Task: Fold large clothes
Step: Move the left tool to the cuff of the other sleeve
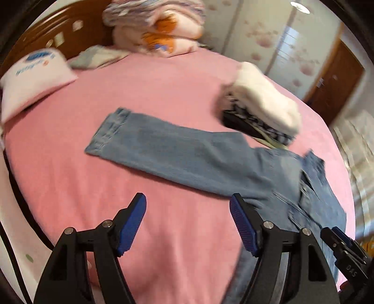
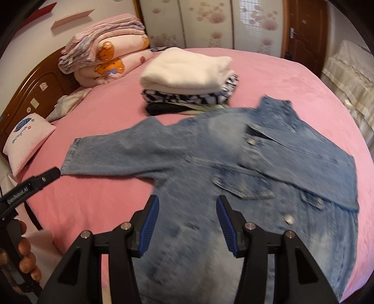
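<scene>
Where the pink bedsheet runs out from under both cameras, one denim jacket lies spread front-up, one sleeve stretched flat toward the pillow side.

Left gripper: jaws well apart, nothing between the blue pads, only bare sheet below; the jacket's hem edge sits just beside its right finger. Right gripper: jaws parted somewhat less, hovering over the jacket's lower front, no cloth pinched. A hand holds the left tool at that view's left edge.

Beyond the jacket, one stack of folded clothes, white on top, patterned and dark below. Further off: one small pillow, one pile of folded quilts, wooden headboard, floral wardrobe doors, one brown door.
</scene>
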`<state>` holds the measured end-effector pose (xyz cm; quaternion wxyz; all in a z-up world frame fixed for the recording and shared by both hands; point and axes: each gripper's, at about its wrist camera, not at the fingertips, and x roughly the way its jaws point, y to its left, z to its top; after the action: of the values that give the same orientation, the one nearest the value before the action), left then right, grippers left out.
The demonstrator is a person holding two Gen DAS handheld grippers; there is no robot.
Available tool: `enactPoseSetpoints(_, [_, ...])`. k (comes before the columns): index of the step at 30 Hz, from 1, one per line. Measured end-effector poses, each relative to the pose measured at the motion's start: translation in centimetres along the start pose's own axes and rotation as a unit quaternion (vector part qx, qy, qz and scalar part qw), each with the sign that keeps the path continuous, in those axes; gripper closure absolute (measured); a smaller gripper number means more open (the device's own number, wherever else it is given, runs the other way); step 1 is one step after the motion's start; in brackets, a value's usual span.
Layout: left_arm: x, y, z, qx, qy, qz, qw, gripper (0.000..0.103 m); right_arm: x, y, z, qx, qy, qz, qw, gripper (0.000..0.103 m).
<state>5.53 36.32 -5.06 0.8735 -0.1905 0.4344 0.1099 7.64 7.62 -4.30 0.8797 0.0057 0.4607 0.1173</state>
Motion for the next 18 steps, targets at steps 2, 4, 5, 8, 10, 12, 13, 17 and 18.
enactPoseSetpoints(2, [1.5,2.0,0.4,-0.026,0.008,0.008,0.9996,0.031,1.1,1.2,0.9,-0.005,-0.002,0.003,1.000,0.044])
enactPoseSetpoints(4, [2.9,3.6,0.5,-0.046,0.016,0.015,0.9987,0.031,2.7,2.5,2.0,-0.010,-0.001,0.008,1.000,0.044])
enactPoseSetpoints(5, [4.0,4.6,0.5,-0.059,0.024,0.021,0.9978,0.031,3.3,3.0,2.4,-0.011,0.001,0.010,1.000,0.044])
enactPoseSetpoints(8, [6.8,6.6,0.3,-0.085,0.043,0.027,0.9951,0.031,5.6,4.5,3.5,-0.013,0.007,0.018,1.000,0.044])
enactPoseSetpoints(10, [8.6,7.8,0.1,-0.106,0.055,0.022,0.9927,0.031,7.2,5.4,4.2,-0.015,0.013,0.020,1.000,0.044])
enactPoseSetpoints(12, [10.1,8.9,-0.1,-0.126,0.065,0.020,0.9897,0.031,8.8,6.2,4.8,-0.014,0.022,0.026,0.999,0.044])
enactPoseSetpoints(13, [10.9,9.5,-0.2,-0.141,0.068,0.015,0.9875,0.031,9.4,6.4,4.9,-0.012,0.025,0.029,0.999,0.044])
enactPoseSetpoints(17, [13.7,12.2,-0.5,-0.212,0.068,-0.008,0.9749,0.031,11.9,7.5,5.0,-0.015,0.039,0.039,0.998,0.044])
enactPoseSetpoints(18, [14.1,12.8,-0.4,-0.228,0.058,-0.012,0.9719,0.031,12.4,7.7,5.0,-0.016,0.043,0.041,0.998,0.044])
